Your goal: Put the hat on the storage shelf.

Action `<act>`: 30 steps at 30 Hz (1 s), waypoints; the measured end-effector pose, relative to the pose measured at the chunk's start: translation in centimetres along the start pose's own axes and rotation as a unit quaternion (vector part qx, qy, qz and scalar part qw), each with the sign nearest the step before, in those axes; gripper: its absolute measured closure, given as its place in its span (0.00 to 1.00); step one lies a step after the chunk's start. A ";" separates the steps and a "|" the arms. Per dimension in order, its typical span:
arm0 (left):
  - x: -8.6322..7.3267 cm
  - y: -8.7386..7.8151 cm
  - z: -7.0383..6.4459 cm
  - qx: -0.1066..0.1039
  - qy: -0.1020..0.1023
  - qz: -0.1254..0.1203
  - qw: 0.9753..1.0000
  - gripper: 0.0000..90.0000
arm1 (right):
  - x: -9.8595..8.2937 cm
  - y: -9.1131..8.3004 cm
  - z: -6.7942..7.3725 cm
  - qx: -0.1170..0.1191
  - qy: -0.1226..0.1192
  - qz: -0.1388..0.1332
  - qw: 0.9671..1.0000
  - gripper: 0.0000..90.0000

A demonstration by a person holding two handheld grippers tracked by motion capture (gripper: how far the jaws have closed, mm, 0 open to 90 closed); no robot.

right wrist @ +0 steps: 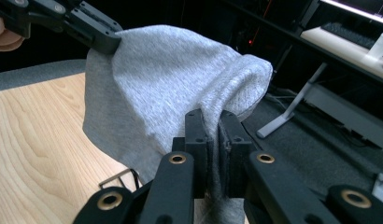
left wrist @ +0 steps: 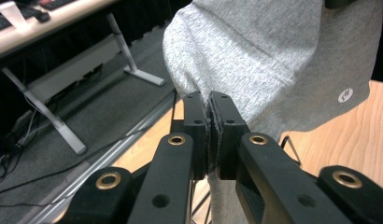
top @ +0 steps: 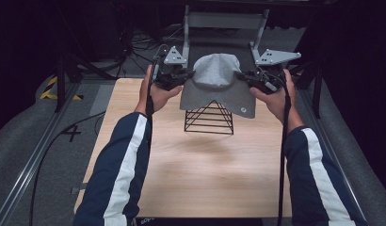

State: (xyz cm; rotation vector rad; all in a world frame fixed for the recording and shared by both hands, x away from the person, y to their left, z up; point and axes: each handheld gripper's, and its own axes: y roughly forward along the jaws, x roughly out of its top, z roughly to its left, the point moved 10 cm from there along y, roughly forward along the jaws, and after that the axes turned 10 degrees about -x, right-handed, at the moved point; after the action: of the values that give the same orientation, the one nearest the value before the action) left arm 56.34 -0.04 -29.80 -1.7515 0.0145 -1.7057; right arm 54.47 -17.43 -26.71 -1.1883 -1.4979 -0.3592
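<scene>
While both hands hold it aloft at upper centre of the high view, the grey knit hat hangs spread just above a black wire pyramid stand; whether it touches the stand's tip cannot be told. Left gripper: jaws closed on the hat's left edge, fabric pinched between the pads. Right gripper: jaws clamped on the right edge likewise. A small white logo sits at the hat's lower right. Wooden table below, centre of frame.
</scene>
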 end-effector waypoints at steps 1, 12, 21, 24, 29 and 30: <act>-0.4 0.3 -0.1 -0.002 0.000 0.006 1.000 0.96 | -0.3 0.2 0.1 0.002 0.002 0.002 1.000 0.94; -3.8 2.1 -0.6 -0.017 -0.025 0.002 1.000 0.96 | -4.9 1.9 2.0 0.029 0.012 0.027 0.999 0.93; -6.6 2.9 -1.1 -0.023 -0.026 0.013 0.999 0.96 | -7.5 2.5 3.3 0.040 0.015 0.037 0.998 0.93; -7.9 3.4 -1.3 -0.020 -0.018 0.031 0.999 0.96 | -8.5 2.9 4.1 0.048 0.010 0.045 0.998 0.93; -8.7 3.7 -1.4 -0.018 -0.056 -0.010 0.998 0.77 | -9.5 3.3 4.6 0.050 0.013 0.047 0.998 0.92; -9.1 3.7 -1.5 -0.022 -0.066 -0.015 0.997 0.71 | -9.5 3.3 4.6 0.051 0.017 0.043 0.998 0.89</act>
State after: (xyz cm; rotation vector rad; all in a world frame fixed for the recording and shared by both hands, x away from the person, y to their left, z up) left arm 55.40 0.53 -39.65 -1.9016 -0.0333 -1.6192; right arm 53.21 -16.93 -37.70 -1.1572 -1.4146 -0.2402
